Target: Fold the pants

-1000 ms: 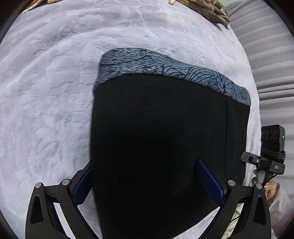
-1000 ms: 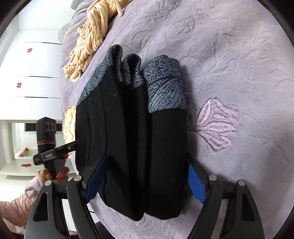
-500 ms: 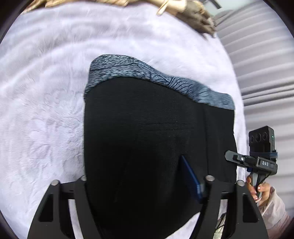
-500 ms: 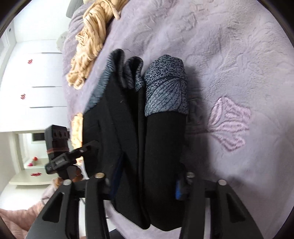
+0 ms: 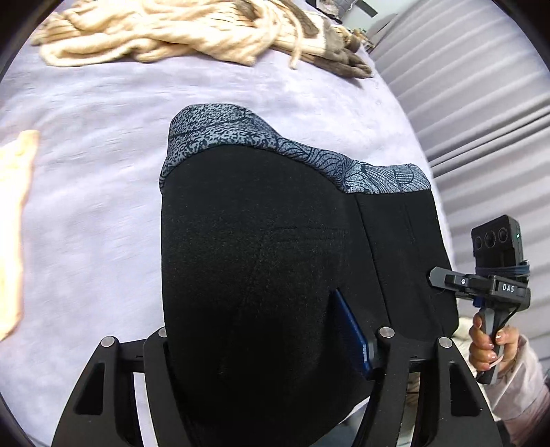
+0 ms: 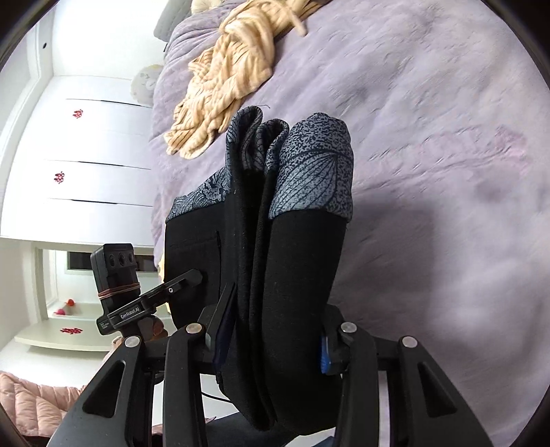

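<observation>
The folded black pants (image 5: 268, 261) with a blue-grey patterned waistband (image 5: 292, 151) are held up off the lavender bedspread (image 5: 96, 206). My left gripper (image 5: 261, 347) is shut on the near edge of the folded stack; only its right blue pad shows. In the right wrist view the pants (image 6: 295, 275) show as several stacked layers, and my right gripper (image 6: 275, 340) is shut across them. Each gripper shows in the other's view, the right one (image 5: 495, 285) and the left one (image 6: 137, 309) both at the stack's side.
A heap of beige knit clothing (image 5: 192, 31) lies at the far side of the bed, also in the right wrist view (image 6: 233, 79). A pale garment (image 5: 13, 220) lies at the left. Grey curtains (image 5: 481, 86) hang to the right, white wardrobe doors (image 6: 86, 154) beyond the bed.
Both grippers were open around the folded pants, then closed on them. The stack has since been lifted off the bedspread and the views have tilted up.
</observation>
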Motion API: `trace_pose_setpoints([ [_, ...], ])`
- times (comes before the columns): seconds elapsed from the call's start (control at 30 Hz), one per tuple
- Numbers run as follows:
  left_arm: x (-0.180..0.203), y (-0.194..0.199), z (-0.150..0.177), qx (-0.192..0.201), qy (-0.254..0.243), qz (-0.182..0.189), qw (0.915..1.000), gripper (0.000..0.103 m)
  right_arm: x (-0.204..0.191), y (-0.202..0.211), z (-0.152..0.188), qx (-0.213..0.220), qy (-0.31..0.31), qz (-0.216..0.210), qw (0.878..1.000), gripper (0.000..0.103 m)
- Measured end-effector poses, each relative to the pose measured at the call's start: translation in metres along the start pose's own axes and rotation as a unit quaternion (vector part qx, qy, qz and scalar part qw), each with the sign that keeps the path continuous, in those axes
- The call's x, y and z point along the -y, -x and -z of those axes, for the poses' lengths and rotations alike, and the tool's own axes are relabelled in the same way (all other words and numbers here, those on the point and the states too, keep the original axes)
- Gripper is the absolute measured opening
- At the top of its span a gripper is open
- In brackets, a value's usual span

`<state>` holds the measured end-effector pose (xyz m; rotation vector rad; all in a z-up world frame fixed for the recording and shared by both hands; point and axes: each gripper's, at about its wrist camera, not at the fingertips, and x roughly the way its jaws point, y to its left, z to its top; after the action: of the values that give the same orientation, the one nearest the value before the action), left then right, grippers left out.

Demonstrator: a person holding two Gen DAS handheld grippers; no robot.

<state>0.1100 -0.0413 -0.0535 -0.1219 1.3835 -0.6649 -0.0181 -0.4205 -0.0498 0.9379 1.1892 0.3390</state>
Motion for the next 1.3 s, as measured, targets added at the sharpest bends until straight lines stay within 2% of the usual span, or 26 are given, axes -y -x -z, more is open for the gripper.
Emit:
trace_pose_setpoints([
  [0.1,-0.022,0.001,0.014,-0.008,0.007,-0.030,0.9995,0.070,-0.014,-0.038,0.020,-0.007,-0.005,-0.010,1.000,0.043],
  [0.2,-0.056,-0.016,0.031,-0.036,0.034,-0.094,0.9943,0.072,-0.011,-0.084,0.031,-0.030,-0.023,0.008,0.999,0.044],
  [0.27,-0.075,-0.019,0.043,-0.047,0.062,-0.131,0.9883,0.072,-0.002,-0.111,0.035,-0.061,-0.053,0.058,0.995,0.050],
  [0.33,-0.086,-0.003,0.055,-0.027,0.081,-0.130,0.9878,0.072,-0.006,-0.124,0.041,-0.082,-0.046,0.116,0.989,0.059],
  [0.4,-0.089,0.011,0.064,-0.017,0.076,-0.148,0.9860,0.072,-0.017,-0.119,0.046,-0.082,-0.018,0.139,0.987,0.060],
  [0.53,-0.078,0.028,0.074,-0.004,0.048,-0.179,0.9827,0.073,-0.036,-0.098,0.050,-0.066,0.010,0.226,0.972,0.060],
  [0.57,-0.072,0.030,0.076,-0.005,0.042,-0.184,0.9819,0.083,-0.039,-0.094,0.048,-0.057,0.012,0.238,0.970,0.055],
  [0.6,-0.066,0.030,0.077,-0.001,0.037,-0.191,0.9810,0.095,-0.044,-0.089,0.048,-0.046,0.015,0.244,0.969,0.049],
  [0.63,-0.062,0.032,0.078,0.006,0.033,-0.193,0.9807,0.097,-0.051,-0.084,0.050,-0.037,0.021,0.243,0.969,0.039],
  [0.67,-0.051,0.027,0.076,0.010,0.027,-0.192,0.9810,0.101,-0.060,-0.083,0.052,-0.028,0.030,0.239,0.970,0.038],
  [0.77,-0.036,0.010,0.083,-0.001,0.017,-0.193,0.9810,0.101,-0.084,-0.091,0.057,-0.018,0.075,0.238,0.968,0.038],
  [0.87,-0.022,-0.015,0.080,-0.016,0.017,-0.199,0.9798,0.101,-0.106,-0.120,0.061,-0.031,0.113,0.257,0.959,0.038],
  [0.93,-0.015,-0.029,0.082,-0.029,0.020,-0.207,0.9777,0.101,-0.102,-0.133,0.071,-0.047,0.121,0.284,0.950,0.038],
  [1.0,-0.019,-0.026,0.088,-0.038,0.022,-0.213,0.9762,0.101,-0.087,-0.152,0.081,-0.065,0.116,0.313,0.940,0.037],
  [1.07,-0.020,-0.023,0.090,-0.039,0.025,-0.218,0.9749,0.101,-0.075,-0.158,0.086,-0.067,0.097,0.316,0.942,0.037],
  [1.2,-0.017,-0.011,0.093,-0.021,0.024,-0.225,0.9738,0.101,-0.075,-0.146,0.091,-0.065,0.081,0.301,0.948,0.038],
  [1.3,-0.009,-0.001,0.091,-0.001,0.015,-0.233,0.9724,0.101,-0.079,-0.135,0.092,-0.061,0.075,0.313,0.945,0.045],
])
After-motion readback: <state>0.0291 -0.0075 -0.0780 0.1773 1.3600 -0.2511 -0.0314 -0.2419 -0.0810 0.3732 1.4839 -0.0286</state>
